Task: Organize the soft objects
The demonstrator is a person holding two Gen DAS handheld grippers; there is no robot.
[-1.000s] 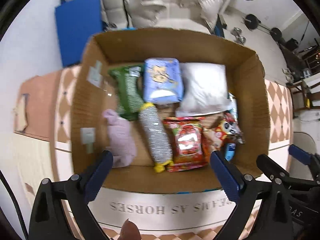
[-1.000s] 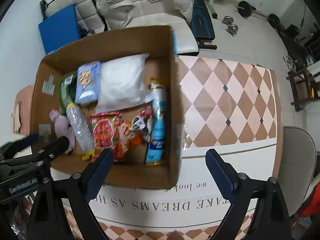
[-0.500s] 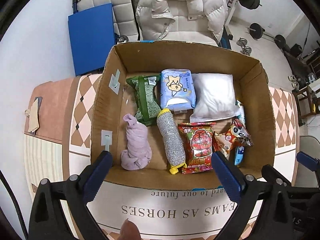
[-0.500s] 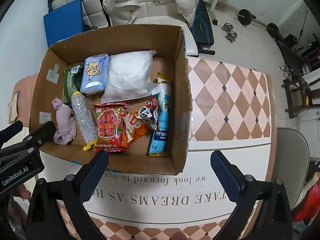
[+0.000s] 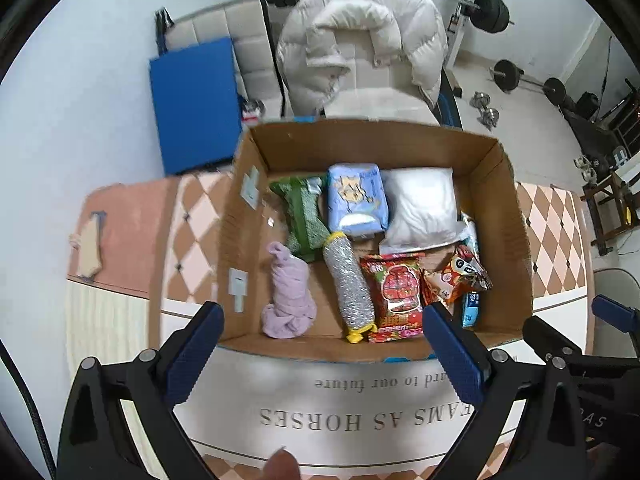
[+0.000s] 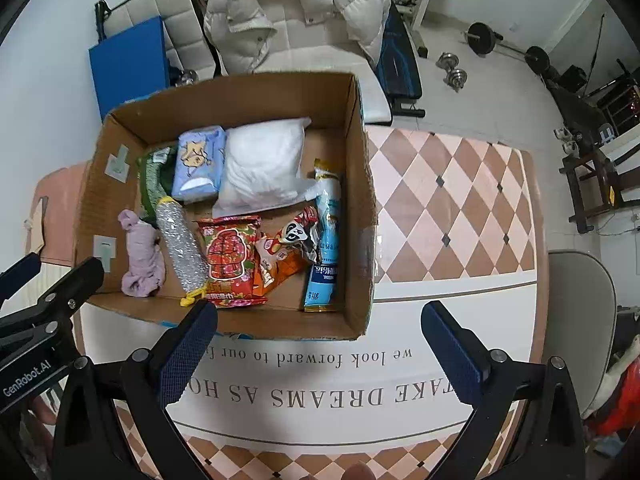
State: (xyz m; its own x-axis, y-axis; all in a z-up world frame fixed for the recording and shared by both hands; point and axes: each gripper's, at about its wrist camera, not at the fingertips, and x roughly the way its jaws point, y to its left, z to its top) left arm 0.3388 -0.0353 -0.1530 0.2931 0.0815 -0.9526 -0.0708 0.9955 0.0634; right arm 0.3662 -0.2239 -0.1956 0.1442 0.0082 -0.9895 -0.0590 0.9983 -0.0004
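Note:
An open cardboard box (image 5: 516, 236) (image 6: 360, 184) stands on the table. It holds a lilac cloth (image 5: 289, 292) (image 6: 142, 256), a silver scrubber roll (image 5: 349, 284) (image 6: 182, 242), a green packet (image 5: 304, 212), a blue tissue pack (image 5: 356, 200) (image 6: 198, 164), a white pillow bag (image 5: 424, 204) (image 6: 264, 164), red and orange snack bags (image 5: 400, 288) (image 6: 232, 256) and a blue sachet (image 6: 326, 248). My left gripper (image 5: 320, 354) is open and empty, above the box's near wall. My right gripper (image 6: 318, 354) is open and empty, near the box's front right corner.
The table (image 6: 452, 204) has a checked cloth with a white printed band. A white puffer jacket on a chair (image 5: 360, 48), a blue mat (image 5: 192, 100) and weights (image 6: 480, 38) lie beyond. A grey chair (image 6: 580, 312) stands at the right.
Both grippers have pulled back and up from the box, so it looks smaller and farther. Both stay open. The box contents have not moved.

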